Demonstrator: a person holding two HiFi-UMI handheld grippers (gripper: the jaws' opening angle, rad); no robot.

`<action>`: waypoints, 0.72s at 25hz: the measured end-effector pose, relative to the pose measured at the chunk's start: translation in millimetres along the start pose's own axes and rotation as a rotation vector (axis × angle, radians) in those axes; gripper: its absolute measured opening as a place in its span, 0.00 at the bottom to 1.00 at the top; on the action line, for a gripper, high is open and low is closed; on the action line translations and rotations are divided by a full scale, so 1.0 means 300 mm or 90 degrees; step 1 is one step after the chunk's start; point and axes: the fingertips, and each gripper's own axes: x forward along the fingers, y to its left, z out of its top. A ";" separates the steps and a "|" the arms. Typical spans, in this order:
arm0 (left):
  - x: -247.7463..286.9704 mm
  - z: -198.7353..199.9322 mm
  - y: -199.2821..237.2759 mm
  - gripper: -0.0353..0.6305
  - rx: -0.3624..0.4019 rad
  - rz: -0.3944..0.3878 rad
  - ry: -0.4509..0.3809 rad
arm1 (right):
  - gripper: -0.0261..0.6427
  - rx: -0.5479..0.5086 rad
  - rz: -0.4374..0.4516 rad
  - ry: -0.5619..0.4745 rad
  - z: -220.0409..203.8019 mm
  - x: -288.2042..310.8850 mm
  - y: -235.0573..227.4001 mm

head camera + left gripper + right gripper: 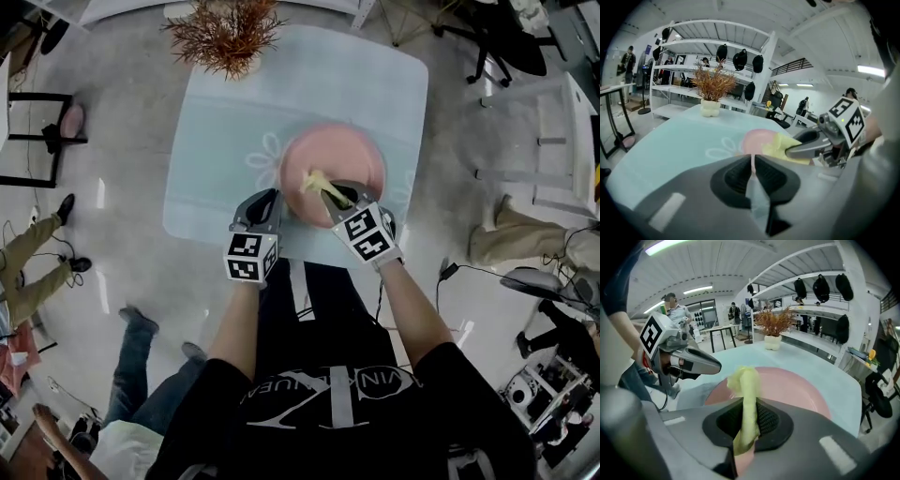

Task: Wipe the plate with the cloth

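Right gripper (749,414) was clamped on the yellow cloth (746,380), its bunched end sticking out over the pink plate (787,385). Left gripper (752,164) was closed on the plate's near rim, likely steadying it. Plate sat on the pale blue table (225,122), potted plant (225,33) at the far edge. Judgement: both holds done, wiping starting or under way, couldn't tell how much was wiped

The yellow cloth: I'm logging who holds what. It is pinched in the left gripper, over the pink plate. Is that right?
No. The cloth is pinched in the right gripper, not the left, as the right gripper view shows; it is over the pink plate. The left gripper pinches the plate's rim.
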 end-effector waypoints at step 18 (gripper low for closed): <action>0.067 -0.060 0.023 0.05 -0.120 -0.002 0.014 | 0.10 -0.208 0.051 0.040 0.081 0.226 -0.073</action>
